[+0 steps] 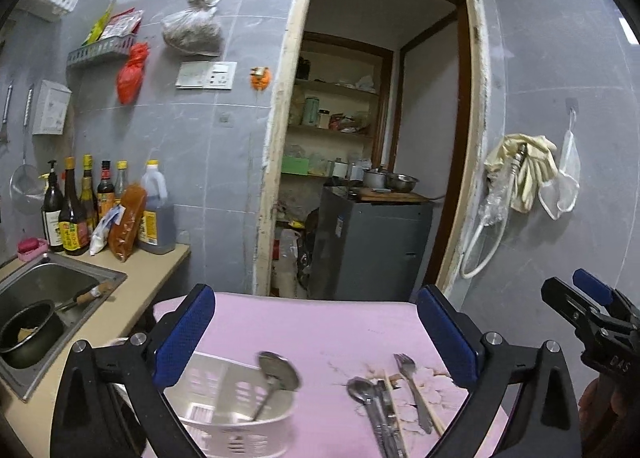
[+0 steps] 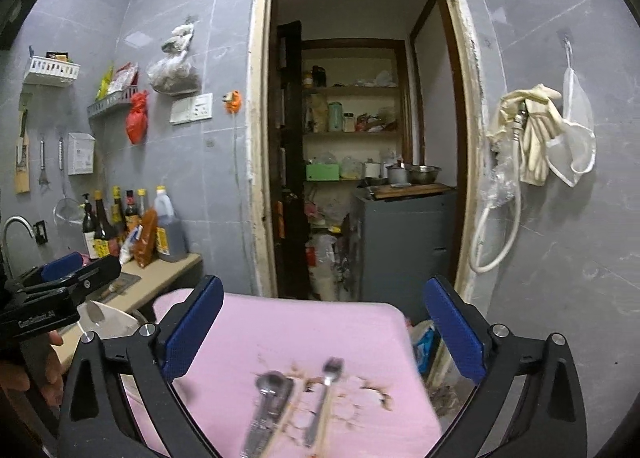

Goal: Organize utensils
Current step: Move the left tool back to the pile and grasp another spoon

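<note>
You are holding both grippers, left (image 1: 316, 334) and right (image 2: 324, 326), released and empty, since one spoon (image 1: 276, 378) is already standing in the basket (image 1: 240, 418) and the fork (image 1: 412, 386) is lying loose, waiting.

Pink-covered table (image 1: 320, 322): white slotted plastic basket (image 1: 236, 410) holding one metal spoon (image 1: 276, 378); loose steel spoons (image 1: 368, 398), fork (image 1: 408, 374), wooden chopsticks (image 1: 412, 402).

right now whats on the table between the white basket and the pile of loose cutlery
Nothing: between the white basket and the loose cutlery there is only bare pink table top, as the left wrist view shows.
</note>
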